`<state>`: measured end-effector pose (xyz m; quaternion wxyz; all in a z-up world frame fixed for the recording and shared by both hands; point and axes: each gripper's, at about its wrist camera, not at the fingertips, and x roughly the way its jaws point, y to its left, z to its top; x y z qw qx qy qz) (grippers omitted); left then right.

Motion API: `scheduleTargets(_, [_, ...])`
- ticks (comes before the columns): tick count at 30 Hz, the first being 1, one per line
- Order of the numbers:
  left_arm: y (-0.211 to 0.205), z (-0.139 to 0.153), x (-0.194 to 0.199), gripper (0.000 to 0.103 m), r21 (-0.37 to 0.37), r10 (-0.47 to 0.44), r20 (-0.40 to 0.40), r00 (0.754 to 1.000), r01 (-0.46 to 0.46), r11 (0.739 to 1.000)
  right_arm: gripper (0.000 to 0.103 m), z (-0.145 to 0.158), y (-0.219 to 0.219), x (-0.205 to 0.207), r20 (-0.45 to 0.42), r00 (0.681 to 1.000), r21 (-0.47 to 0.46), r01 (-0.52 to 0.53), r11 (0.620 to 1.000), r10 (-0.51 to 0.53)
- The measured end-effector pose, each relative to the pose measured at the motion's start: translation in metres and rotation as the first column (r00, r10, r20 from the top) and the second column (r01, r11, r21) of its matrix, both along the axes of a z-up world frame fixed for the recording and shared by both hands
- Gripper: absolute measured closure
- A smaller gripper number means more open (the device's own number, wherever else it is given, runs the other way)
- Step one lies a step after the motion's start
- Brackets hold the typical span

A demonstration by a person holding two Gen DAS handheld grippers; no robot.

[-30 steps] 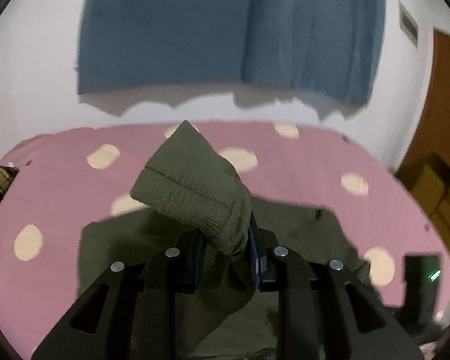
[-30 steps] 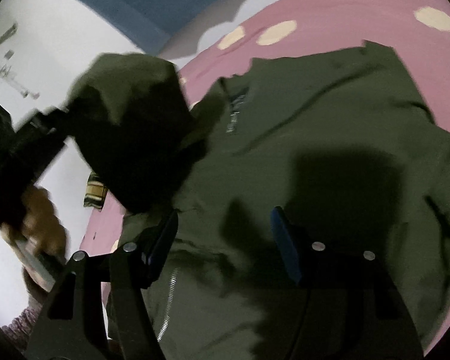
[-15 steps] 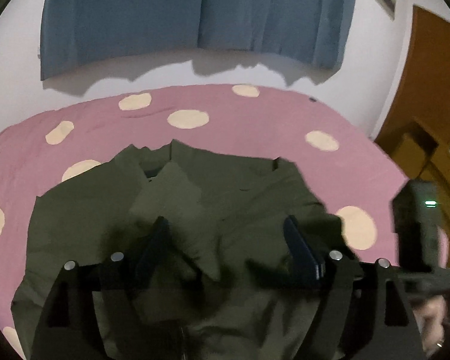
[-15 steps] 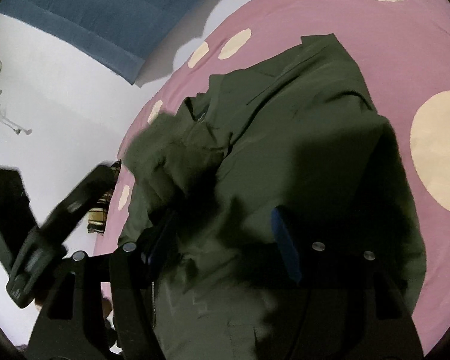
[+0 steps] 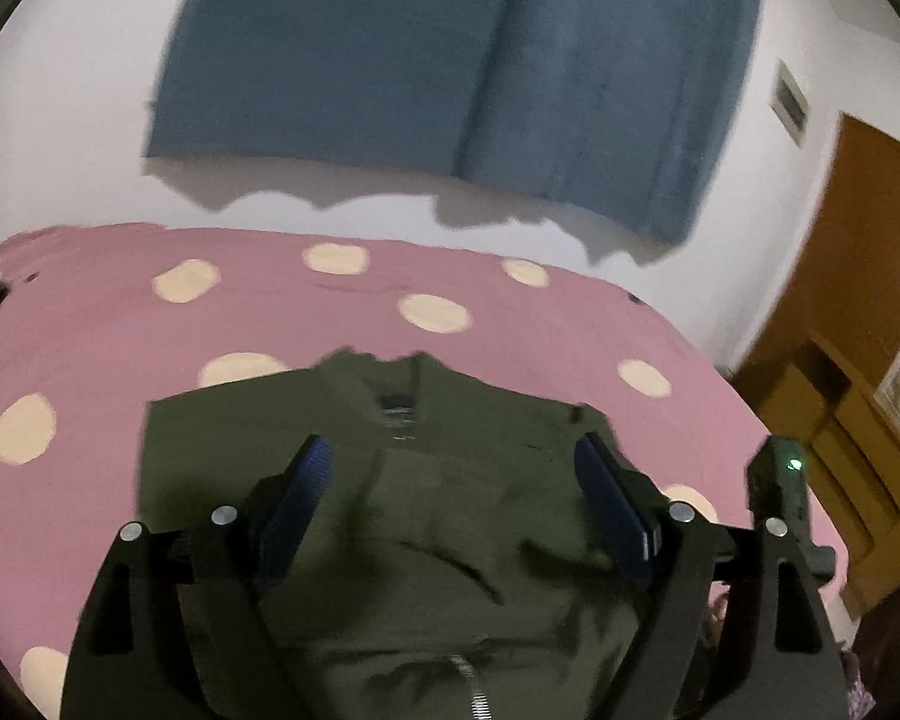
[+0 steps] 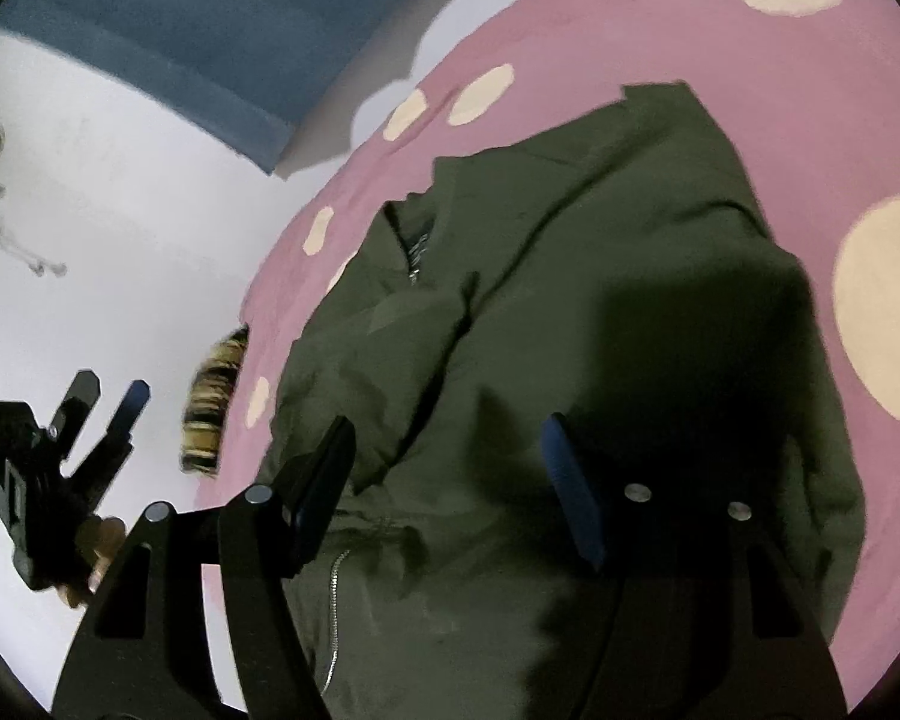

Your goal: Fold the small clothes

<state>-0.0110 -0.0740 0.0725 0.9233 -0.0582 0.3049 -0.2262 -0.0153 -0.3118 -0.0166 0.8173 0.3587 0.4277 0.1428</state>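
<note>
A small olive green zip jacket (image 5: 450, 516) lies on the pink dotted bed cover (image 5: 120, 336), collar at the far side, one sleeve folded in over its front. It also shows in the right wrist view (image 6: 570, 312). My left gripper (image 5: 450, 462) is open and empty, held above the jacket's chest. My right gripper (image 6: 450, 438) is open and empty above the jacket's lower part. The left gripper (image 6: 111, 396) appears at the left of the right wrist view, away from the cloth.
A blue curtain (image 5: 450, 72) hangs on the white wall behind the bed. A brown wooden door (image 5: 858, 264) and cabinet stand at the right. A striped yellow and black item (image 6: 210, 408) lies at the bed's left edge.
My left gripper let go of the ribbed sleeve cuff, which now lies folded on the jacket. It opened wide and pulled back away from the cloth. My right gripper stayed open.
</note>
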Motion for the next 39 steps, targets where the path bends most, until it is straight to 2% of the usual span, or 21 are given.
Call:
scheduleTargets(4, [0.036,-0.013,0.01,0.021,-0.013,0.097,-0.041,0.994,-0.098,0.995,0.039,0.017,0.039,0.021,0.005,0.998,-0.121,-0.057,0.991,0.058])
scheduleTargets(7, [0.062,-0.03,0.019,0.021,-0.001,0.177,-0.09,0.98,-0.178,0.984,0.039,0.03,0.078,0.041,0.017,0.991,-0.204,-0.125,0.971,0.132])
scheduleTargets(9, [0.081,-0.042,0.022,0.021,0.0,0.22,-0.124,0.968,-0.222,0.975,0.039,0.042,0.109,0.058,0.03,0.982,-0.284,-0.173,0.943,0.189])
scheduleTargets(13, [0.106,-0.061,0.026,0.021,0.009,0.276,-0.166,0.947,-0.278,0.96,0.039,0.046,0.156,0.085,0.006,0.96,-0.382,-0.256,0.888,0.28])
scheduleTargets(15, [0.117,-0.07,0.027,0.021,0.009,0.291,-0.191,0.937,-0.295,0.955,0.04,0.037,0.184,0.102,-0.043,0.947,-0.489,-0.299,0.82,0.32])
scheduleTargets(16, [0.121,-0.074,0.027,0.021,0.01,0.299,-0.203,0.932,-0.304,0.953,0.04,0.033,0.192,0.106,-0.061,0.944,-0.521,-0.307,0.797,0.324])
scheduleTargets(19, [0.133,-0.085,0.025,0.021,0.006,0.307,-0.236,0.922,-0.315,0.949,0.04,0.012,0.212,0.113,-0.125,0.935,-0.643,-0.332,0.69,0.332])
scheduleTargets(20, [0.135,-0.088,0.025,0.021,0.005,0.306,-0.246,0.92,-0.315,0.949,0.045,0.006,0.216,0.113,-0.14,0.932,-0.672,-0.337,0.66,0.333])
scheduleTargets(22, [0.136,-0.094,0.025,0.021,0.007,0.303,-0.262,0.916,-0.312,0.95,0.063,-0.005,0.219,0.111,-0.17,0.932,-0.737,-0.336,0.587,0.321])
scheduleTargets(23, [0.136,-0.096,0.025,0.021,0.009,0.302,-0.266,0.915,-0.312,0.95,0.07,-0.007,0.216,0.111,-0.176,0.931,-0.741,-0.34,0.58,0.321])
scheduleTargets(25, [0.137,-0.098,0.024,0.021,0.009,0.3,-0.271,0.914,-0.31,0.951,0.083,-0.006,0.206,0.11,-0.162,0.934,-0.7,-0.336,0.63,0.318])
scheduleTargets(26, [0.137,-0.099,0.023,0.021,0.008,0.299,-0.273,0.914,-0.309,0.951,0.103,0.0,0.196,0.108,-0.138,0.944,-0.672,-0.312,0.671,0.301])
scheduleTargets(28, [0.138,-0.1,0.022,0.021,0.009,0.299,-0.272,0.915,-0.309,0.951,0.103,0.013,0.176,0.104,-0.095,0.961,-0.635,-0.259,0.727,0.26])
scheduleTargets(32, [0.138,-0.102,0.024,0.021,0.009,0.303,-0.282,0.91,-0.313,0.95,0.103,0.034,0.106,0.081,-0.005,0.993,-0.522,-0.105,0.847,0.12])
scheduleTargets(34, [0.139,-0.103,0.024,0.021,0.006,0.303,-0.286,0.909,-0.315,0.949,0.103,0.038,0.085,0.073,0.02,0.996,-0.499,-0.067,0.864,0.089])
scheduleTargets(36, [0.139,-0.105,0.025,0.021,0.011,0.307,-0.288,0.907,-0.317,0.948,0.1,0.039,0.08,0.068,0.018,0.995,-0.494,-0.078,0.866,0.1])
scheduleTargets(39, [0.139,-0.107,0.027,0.021,0.007,0.309,-0.306,0.9,-0.322,0.947,0.078,0.04,0.099,0.073,0.008,0.983,-0.481,-0.159,0.862,0.185])
